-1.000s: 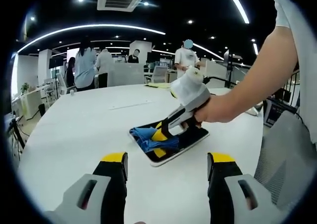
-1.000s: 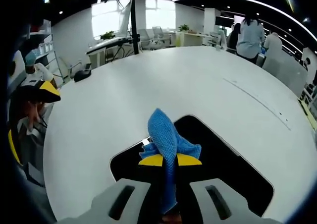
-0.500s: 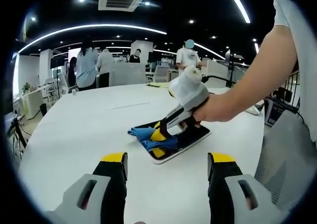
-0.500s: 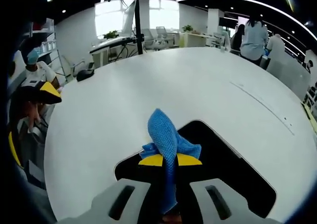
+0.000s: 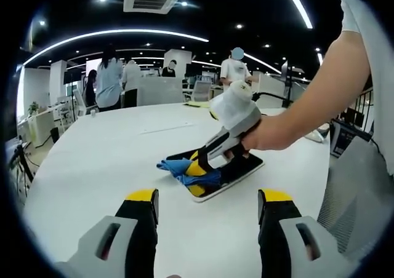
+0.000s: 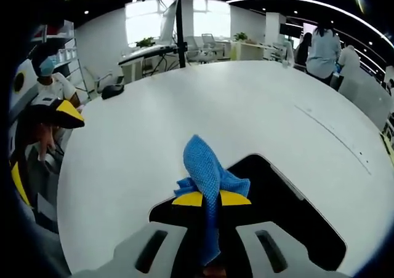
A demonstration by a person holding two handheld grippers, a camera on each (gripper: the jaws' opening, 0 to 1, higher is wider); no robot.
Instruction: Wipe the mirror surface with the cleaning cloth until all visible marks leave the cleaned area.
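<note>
Covering the near end of the mirror (image 6: pixel 289 210) in the right gripper view, the blue cloth (image 6: pixel 206 176) and the right tongs (image 6: pixel 211 198) hide whatever marks lie under them, and the glass reads only as a dark slab with a pale rim, so its marks cannot be made out. In the left gripper view the mirror (image 5: pixel 237 170) is small and partly behind the right tongs (image 5: pixel 197 176) and the person's hand (image 5: pixel 265 133).

The counter (image 5: pixel 92 167) is broad, white and rounded at its edge. Around it is an open office with ring lights on a dark ceiling, desks, chairs and several people standing in the background.

The right tongs are pinched together on the cloth, their yellow tips touching it; the cloth bunches ahead of the tips and lies on the mirror's near corner, spilling over its edge. The left tongs (image 5: pixel 208 204) hang spread wide above the bare counter, gripping nothing, with the mirror and cloth well ahead between their two arms.
</note>
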